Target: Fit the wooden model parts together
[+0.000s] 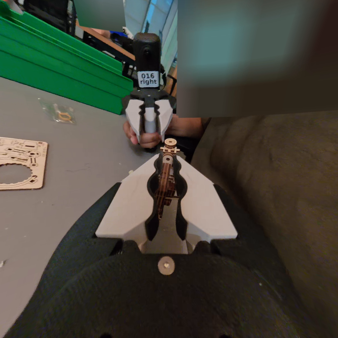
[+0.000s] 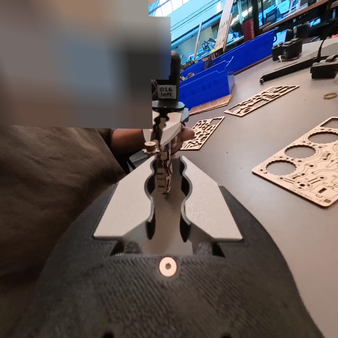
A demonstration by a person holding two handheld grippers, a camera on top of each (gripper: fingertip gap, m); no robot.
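left wrist view: left gripper [image 1: 167, 161] is clamped narrow on the wooden model assembly [image 1: 165, 184], its round cap [image 1: 170, 143] poking past the tips. right gripper [image 1: 151, 139] faces it, spread wide. punched plywood sheet [image 1: 20, 164] and green bins [image 1: 60, 67] sit left on the grey table [image 1: 76, 182].

right wrist view: right gripper [image 2: 167, 160] gapes around the assembly (touching it? cannot tell). more punched sheets [image 2: 301, 170] lie right, blue bins [image 2: 210, 82] behind.

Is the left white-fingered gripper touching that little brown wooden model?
Touching: the left wrist view shows the left gripper clamped on the wooden model.
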